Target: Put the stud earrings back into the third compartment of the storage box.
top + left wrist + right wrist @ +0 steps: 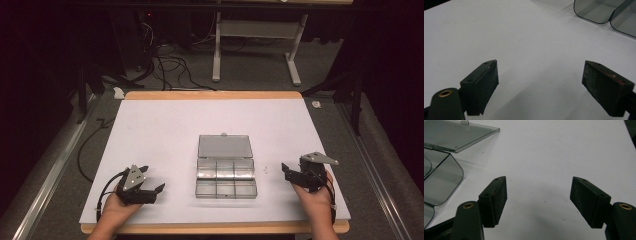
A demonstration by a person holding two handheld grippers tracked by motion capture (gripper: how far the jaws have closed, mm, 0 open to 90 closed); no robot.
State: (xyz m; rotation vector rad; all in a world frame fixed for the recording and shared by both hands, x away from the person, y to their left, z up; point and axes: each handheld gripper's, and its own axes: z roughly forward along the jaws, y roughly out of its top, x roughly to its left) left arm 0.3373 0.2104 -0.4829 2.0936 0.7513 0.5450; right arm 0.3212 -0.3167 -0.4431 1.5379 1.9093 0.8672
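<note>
My left claw (152,191) rests low on the counter (165,130) to the left of the clear compartment box (226,177), its jaws wide apart and holding nothing. My right claw (290,172) sits to the right of the box, jaws likewise spread and empty. The box lies between them near the front edge, its lid (224,146) flung back flat behind the compartments; I cannot tell whether anything lies in them. A few tiny specks (265,169) lie just right of the box, too small to identify. To work the box well, I judge I should come in level from each side, keeping the jaws open until they straddle a wall or the lid edge. Nothing stands between either claw and the box.
</note>
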